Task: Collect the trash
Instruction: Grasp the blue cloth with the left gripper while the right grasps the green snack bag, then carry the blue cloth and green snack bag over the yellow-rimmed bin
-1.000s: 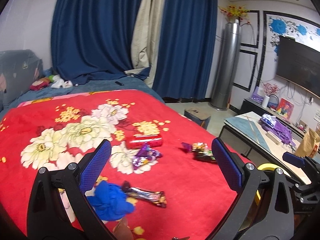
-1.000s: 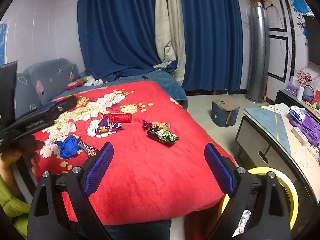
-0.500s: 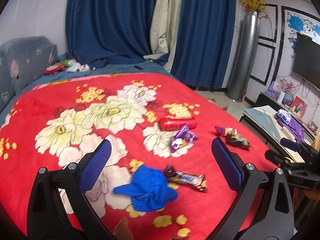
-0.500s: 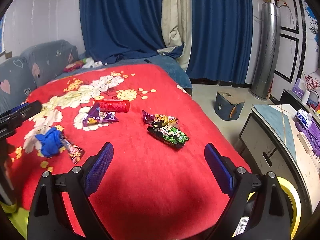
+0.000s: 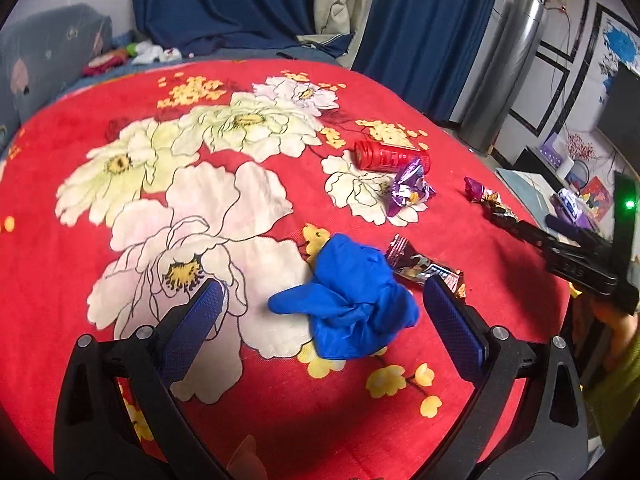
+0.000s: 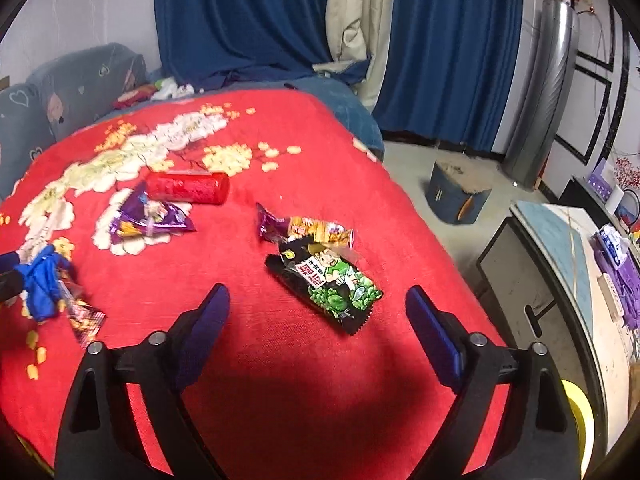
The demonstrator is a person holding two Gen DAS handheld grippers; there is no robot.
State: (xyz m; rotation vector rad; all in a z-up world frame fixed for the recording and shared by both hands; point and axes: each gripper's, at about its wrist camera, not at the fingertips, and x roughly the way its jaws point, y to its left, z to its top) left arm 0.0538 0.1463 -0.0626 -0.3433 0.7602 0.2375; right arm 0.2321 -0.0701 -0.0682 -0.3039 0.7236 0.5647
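Note:
Trash lies on a red floral blanket (image 5: 240, 400). A crumpled blue glove (image 5: 352, 300) lies between the fingers of my open left gripper (image 5: 320, 300), just ahead of them. A brown candy bar wrapper (image 5: 424, 268) touches its right side. Further off lie a purple wrapper (image 5: 408, 192) and a red can (image 5: 390, 156). My open right gripper (image 6: 318, 304) hovers just short of a black-and-green snack packet (image 6: 330, 284); an orange-purple wrapper (image 6: 308, 230) lies behind it. The red can (image 6: 188, 187), purple wrapper (image 6: 148, 220) and glove (image 6: 40, 284) are to the left.
The bed's right edge drops to the floor, where a small blue box (image 6: 456, 196) stands. A low table (image 6: 560, 248) with purple items runs along the right. A yellow-rimmed bin (image 6: 576, 416) shows at the lower right. Blue curtains (image 6: 248, 20) hang behind the bed.
Both grippers have moved forward and down over the bed. The left one has closed in on the blue glove, the right one on the black-and-green packet. Both stay open.

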